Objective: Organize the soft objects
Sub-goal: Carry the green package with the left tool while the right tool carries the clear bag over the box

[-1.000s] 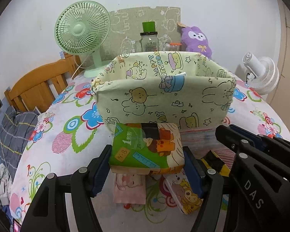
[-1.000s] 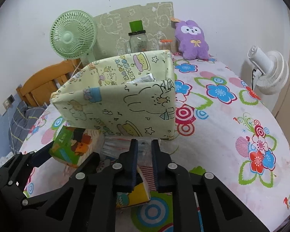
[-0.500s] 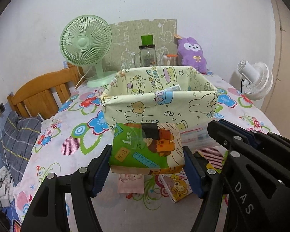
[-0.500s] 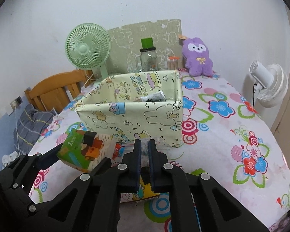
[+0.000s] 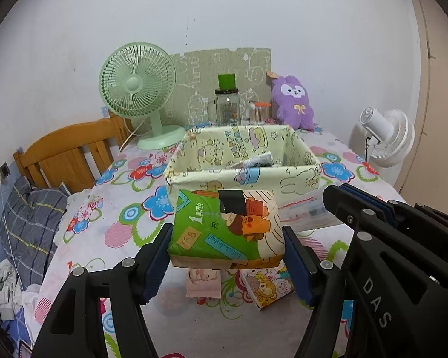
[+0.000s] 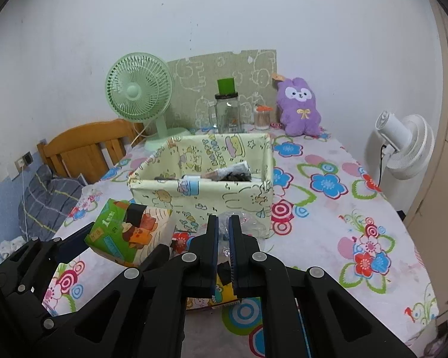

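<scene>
My left gripper [image 5: 227,238] is shut on a green tissue pack [image 5: 224,223] printed with cartoon figures, held above the table in front of the yellow cartoon fabric box [image 5: 242,176]. My right gripper [image 6: 223,229] is shut on a clear plastic packet [image 6: 248,223], which the left wrist view shows with red stripes [image 5: 307,211]. The box [image 6: 200,191] is open at the top, with dark and light packets lying inside. From the right wrist view the tissue pack [image 6: 128,232] hangs left of the box's near corner.
A pink pack [image 5: 203,280] and a monkey-print pack [image 5: 265,286] lie on the flowered tablecloth below. Behind the box stand a green fan [image 5: 137,89], a glass jar [image 5: 227,104] and a purple plush [image 5: 292,101]. A white fan [image 6: 403,149] stands right, a wooden chair [image 5: 68,155] left.
Both grippers have risen with their loads. The box now sits lower and farther in both views, and its inside has come into sight.
</scene>
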`<action>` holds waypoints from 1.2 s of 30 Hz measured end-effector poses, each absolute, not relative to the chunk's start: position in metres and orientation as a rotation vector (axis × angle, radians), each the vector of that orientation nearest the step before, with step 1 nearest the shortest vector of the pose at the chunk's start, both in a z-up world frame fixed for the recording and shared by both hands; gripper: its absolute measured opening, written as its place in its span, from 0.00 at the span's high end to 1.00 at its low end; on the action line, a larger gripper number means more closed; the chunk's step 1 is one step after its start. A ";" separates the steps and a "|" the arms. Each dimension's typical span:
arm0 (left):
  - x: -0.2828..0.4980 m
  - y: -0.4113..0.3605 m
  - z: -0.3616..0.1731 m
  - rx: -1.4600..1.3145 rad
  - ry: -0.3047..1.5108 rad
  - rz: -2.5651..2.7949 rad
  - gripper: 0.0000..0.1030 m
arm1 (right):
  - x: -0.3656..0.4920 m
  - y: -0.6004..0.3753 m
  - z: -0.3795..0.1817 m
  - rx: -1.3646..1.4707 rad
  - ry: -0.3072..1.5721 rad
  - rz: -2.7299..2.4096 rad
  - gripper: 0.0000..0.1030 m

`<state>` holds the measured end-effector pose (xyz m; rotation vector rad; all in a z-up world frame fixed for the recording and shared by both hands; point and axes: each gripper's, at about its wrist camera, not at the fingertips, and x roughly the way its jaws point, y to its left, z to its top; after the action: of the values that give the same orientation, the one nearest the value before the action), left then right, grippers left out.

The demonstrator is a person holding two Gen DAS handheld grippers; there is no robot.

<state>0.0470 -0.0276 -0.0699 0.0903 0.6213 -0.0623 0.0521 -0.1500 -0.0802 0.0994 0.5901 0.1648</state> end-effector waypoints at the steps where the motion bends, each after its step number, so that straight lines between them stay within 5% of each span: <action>1: 0.046 -0.028 -0.068 0.089 0.618 -0.064 0.30 | 0.051 -0.150 -0.078 0.099 0.587 0.161 0.91; 36: 0.034 -0.029 -0.001 0.049 0.476 -0.094 0.30 | 0.034 -0.155 -0.006 0.076 0.456 0.148 0.91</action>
<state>0.0338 -0.0292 -0.0007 0.0487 0.4762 -0.0937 0.0339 -0.1551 -0.0065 0.0761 0.4559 0.1484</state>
